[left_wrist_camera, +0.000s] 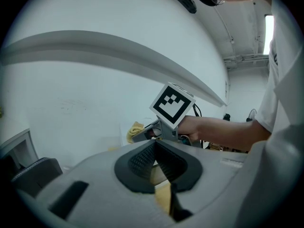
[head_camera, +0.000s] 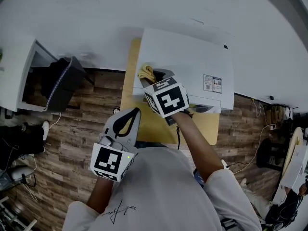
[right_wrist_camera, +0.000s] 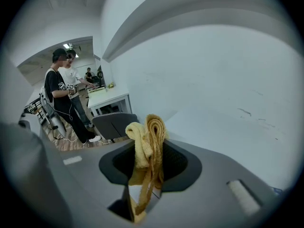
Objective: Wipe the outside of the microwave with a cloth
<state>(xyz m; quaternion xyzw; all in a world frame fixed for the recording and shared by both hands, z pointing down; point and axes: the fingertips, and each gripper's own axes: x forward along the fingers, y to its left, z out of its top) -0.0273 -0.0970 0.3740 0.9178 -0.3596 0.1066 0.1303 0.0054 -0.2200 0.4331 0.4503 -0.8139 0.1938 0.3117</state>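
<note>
The white microwave [head_camera: 192, 64] stands on a yellow wooden table [head_camera: 129, 93] against the wall. My right gripper [head_camera: 150, 77] is shut on a bunched yellow cloth [head_camera: 146, 72] and holds it at the microwave's front left corner. In the right gripper view the cloth [right_wrist_camera: 148, 139] sticks up between the jaws, with the microwave's white surface [right_wrist_camera: 228, 122] just beyond. My left gripper [head_camera: 135, 111] hangs lower, over the table's near edge, shut with nothing in it. In the left gripper view its jaws meet at a point [left_wrist_camera: 154, 147], and the right gripper [left_wrist_camera: 142, 136] with the cloth [left_wrist_camera: 135, 130] shows ahead.
A black chair [head_camera: 62, 81] and a white desk [head_camera: 19, 76] stand to the left on the wood floor. Cables [head_camera: 262, 112] lie at the right. Two people [right_wrist_camera: 64, 96] stand farther back in the room, seen in the right gripper view.
</note>
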